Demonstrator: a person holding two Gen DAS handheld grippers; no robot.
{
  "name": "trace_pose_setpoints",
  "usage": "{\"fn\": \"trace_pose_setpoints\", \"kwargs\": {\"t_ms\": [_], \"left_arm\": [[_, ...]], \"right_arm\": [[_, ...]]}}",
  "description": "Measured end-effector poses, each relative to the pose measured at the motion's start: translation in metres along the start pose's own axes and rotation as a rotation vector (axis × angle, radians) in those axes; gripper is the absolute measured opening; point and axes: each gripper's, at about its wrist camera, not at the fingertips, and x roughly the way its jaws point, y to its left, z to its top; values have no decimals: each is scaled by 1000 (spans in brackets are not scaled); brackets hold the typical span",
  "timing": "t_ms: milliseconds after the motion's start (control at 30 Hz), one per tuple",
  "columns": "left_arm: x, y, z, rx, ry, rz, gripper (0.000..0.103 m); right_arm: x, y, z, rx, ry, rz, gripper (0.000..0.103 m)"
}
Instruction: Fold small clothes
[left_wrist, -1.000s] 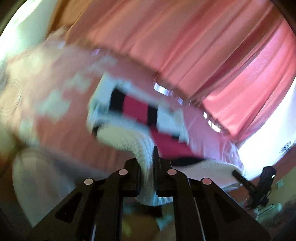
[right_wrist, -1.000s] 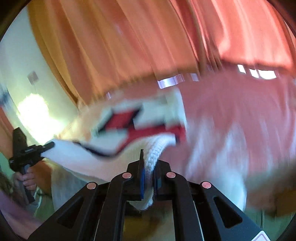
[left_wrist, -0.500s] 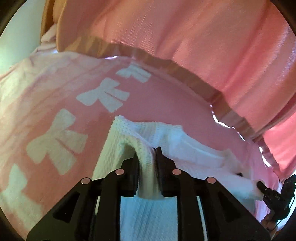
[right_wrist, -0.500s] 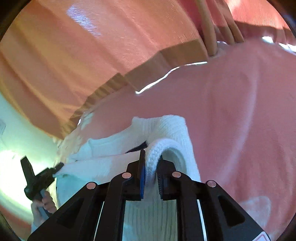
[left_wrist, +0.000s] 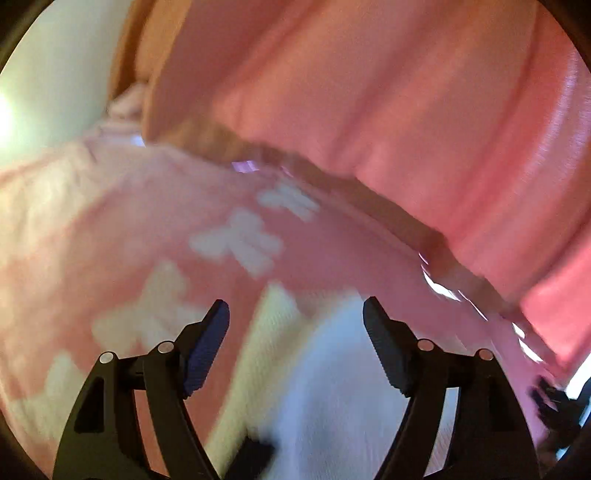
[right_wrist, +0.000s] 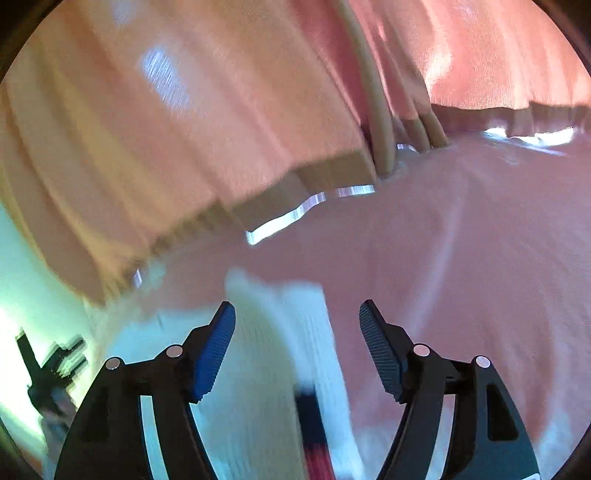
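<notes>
A white knit garment (left_wrist: 317, 369) lies folded on the pink bedspread (left_wrist: 110, 229), blurred in both views. My left gripper (left_wrist: 295, 314) hovers over its far left corner; the jaws are opening, spread wide, pads clear of the cloth. In the right wrist view the same white knit garment (right_wrist: 273, 350) shows a dark and red stripe near the bottom edge. My right gripper (right_wrist: 297, 314) hangs over its far right corner, jaws likewise opening, with the knit below them and nothing pinched.
The pink bedspread (right_wrist: 461, 258) has white bow shapes (left_wrist: 236, 240) on its left part. Pink curtains (left_wrist: 388, 92) hang right behind the bed's far edge. The other gripper shows at each frame's outer edge (right_wrist: 51, 369).
Both grippers carried the knit's edge forward and down onto the bed, then let go; their jaws went from pinching the cloth to wide apart.
</notes>
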Motion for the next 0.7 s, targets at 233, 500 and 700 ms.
{"fn": "trace_pose_setpoints", "kwargs": {"t_ms": [233,500,700], "left_arm": [[0,2,-63,61,176,-15,72],[-1,32,-58,56,162,89,9],[-9,29,-50,29,129,40,14]], "right_arm": [[-1,10,-73,-110,249,-1,67],[-31,-6,-70,-90,122,-76,7],[-24,-21,-74,-65,187,-142,20]]}}
